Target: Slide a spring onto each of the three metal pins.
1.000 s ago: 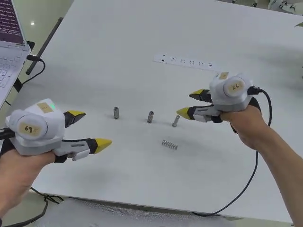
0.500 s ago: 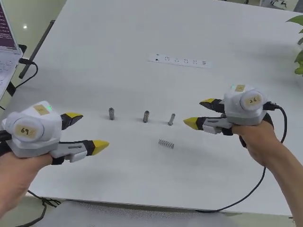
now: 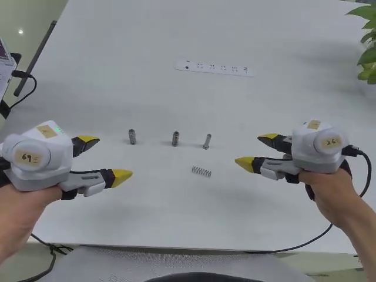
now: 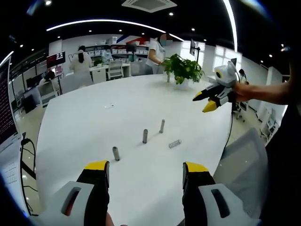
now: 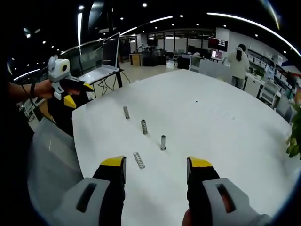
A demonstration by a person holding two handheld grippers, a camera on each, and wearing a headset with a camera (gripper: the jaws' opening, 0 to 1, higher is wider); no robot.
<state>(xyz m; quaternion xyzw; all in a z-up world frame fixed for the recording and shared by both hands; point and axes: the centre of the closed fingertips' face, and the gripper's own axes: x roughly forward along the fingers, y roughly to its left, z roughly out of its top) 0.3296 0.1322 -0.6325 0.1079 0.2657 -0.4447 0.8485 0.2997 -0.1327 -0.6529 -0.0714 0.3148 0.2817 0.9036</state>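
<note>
Pins point(image 3: 175, 138) are too small in head view to tell which carry a spring. Middle pin point(image 5: 144, 126) looks ribbed in right gripper view; left pin point(image 3: 131, 137) and right pin point(image 3: 207, 141) unclear. Loose spring point(image 3: 201, 171): coils too fine to count. Laptop point(image 3: 3, 57) cut by left edge, plant point(image 3: 367, 35) by right edge. Power strip point(image 3: 214, 68) sockets are too small to make out.

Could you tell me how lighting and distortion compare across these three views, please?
Head view: even, soft light, faint shadows beside the loose spring and three pins, everything sharp. Left gripper view: fisheye bends the ceiling light strip into an arc. Right gripper view: same bending; the white table looks bright, without hard shadows.
</note>
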